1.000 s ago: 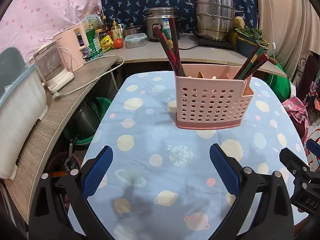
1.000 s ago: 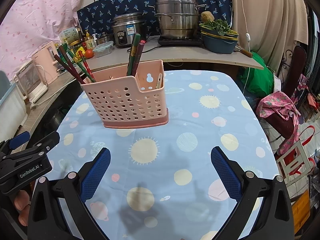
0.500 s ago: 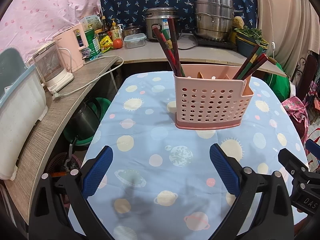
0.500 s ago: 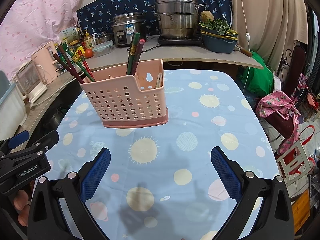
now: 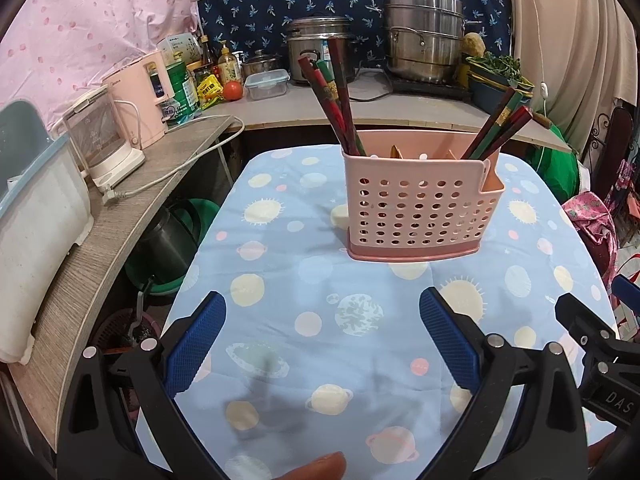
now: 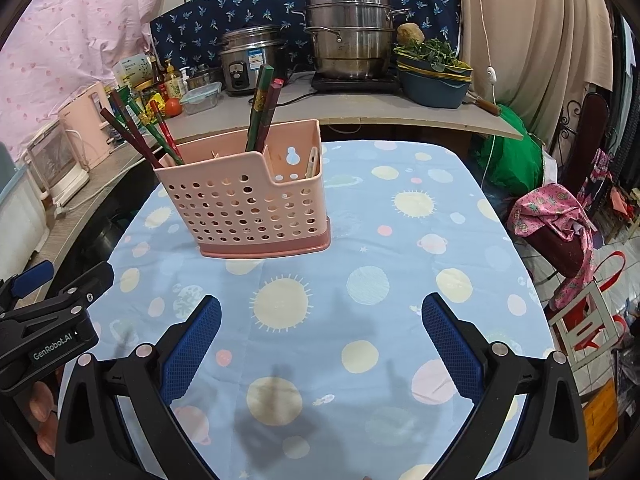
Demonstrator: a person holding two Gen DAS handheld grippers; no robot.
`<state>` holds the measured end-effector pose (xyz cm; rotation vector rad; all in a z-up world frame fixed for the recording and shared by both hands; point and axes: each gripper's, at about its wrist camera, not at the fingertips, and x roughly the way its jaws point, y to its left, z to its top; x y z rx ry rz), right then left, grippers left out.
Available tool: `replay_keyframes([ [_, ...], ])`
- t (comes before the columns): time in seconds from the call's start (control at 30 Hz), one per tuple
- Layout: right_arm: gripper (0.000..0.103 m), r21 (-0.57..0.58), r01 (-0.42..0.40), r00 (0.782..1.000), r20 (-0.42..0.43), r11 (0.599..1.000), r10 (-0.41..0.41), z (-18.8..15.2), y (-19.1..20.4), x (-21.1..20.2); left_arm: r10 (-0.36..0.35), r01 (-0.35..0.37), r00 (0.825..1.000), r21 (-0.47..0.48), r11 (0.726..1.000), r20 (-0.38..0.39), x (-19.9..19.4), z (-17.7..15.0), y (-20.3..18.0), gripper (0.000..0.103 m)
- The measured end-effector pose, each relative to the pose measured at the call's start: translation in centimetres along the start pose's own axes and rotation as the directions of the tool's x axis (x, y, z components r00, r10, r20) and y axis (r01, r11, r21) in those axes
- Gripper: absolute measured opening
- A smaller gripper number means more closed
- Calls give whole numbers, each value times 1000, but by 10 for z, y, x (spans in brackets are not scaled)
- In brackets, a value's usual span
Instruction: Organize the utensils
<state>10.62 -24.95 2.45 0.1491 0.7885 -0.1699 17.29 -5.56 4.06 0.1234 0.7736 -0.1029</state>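
Blue planet-print cloth (image 5: 280, 280) covers my table, with a cluttered counter (image 6: 400, 116) behind. On it, ahead of both grippers, stands the pink caddy (image 5: 420, 208) with chopsticks (image 5: 336, 96) leaning in its end compartments. My left gripper (image 5: 322, 336) and right gripper (image 6: 320, 336) hover spread wide, holding nothing, well short of the caddy.

A cramped home kitchen, cloth-hung walls behind an L-shaped counter.

A pink spotted cloth (image 5: 80, 20) and a navy leaf-print cloth (image 5: 352, 4) cover the walls; beige curtains (image 6: 540, 40) hang at the right. The grey counter (image 5: 120, 200) wraps the bench's far and left edges, and the bench wears a blue planet-print cloth (image 5: 288, 272). Tiled floor (image 6: 624, 240) shows at far right.
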Motion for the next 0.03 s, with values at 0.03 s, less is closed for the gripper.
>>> replay_keyframes([
  [0.03, 97, -1, 1, 1000, 0, 1000, -1, 0, 0, 0, -2, 2, 1000, 1, 1000, 0, 0, -1, 1, 93],
])
